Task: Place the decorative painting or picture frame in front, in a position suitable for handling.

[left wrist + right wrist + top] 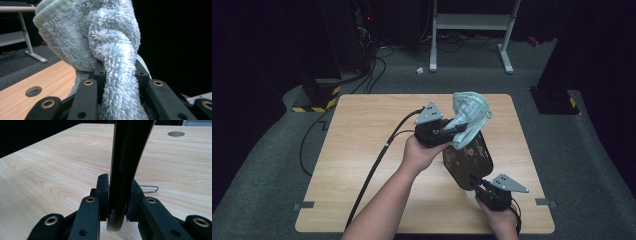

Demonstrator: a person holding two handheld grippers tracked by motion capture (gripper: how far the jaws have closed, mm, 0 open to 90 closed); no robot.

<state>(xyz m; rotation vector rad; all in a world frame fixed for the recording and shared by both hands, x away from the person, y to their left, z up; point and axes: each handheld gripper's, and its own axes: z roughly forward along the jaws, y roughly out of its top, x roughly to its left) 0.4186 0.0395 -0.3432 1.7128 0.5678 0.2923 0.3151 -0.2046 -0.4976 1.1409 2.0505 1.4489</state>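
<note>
At the bottom right of the high view, the right gripper (477, 184) has its fingers clamped on the lower rim of a dark, oval tray with a speckled floral pattern (472, 160), propping it up on edge at a tilt above the light wooden tabletop (362, 150); the right gripper view shows the two black fingers (103, 185) pressed against either side of the thin dark rim (125, 157), probably to steady it and present its face for wiping. Farther up, near the frame's centre, the left gripper (459, 127) has its fingers closed on a twisted, fluffy pale blue-green towel (469, 112), holding the bunched cloth raised over the tray's upper edge. A bent wire clip (149, 188) lies on the tabletop beyond.
</note>
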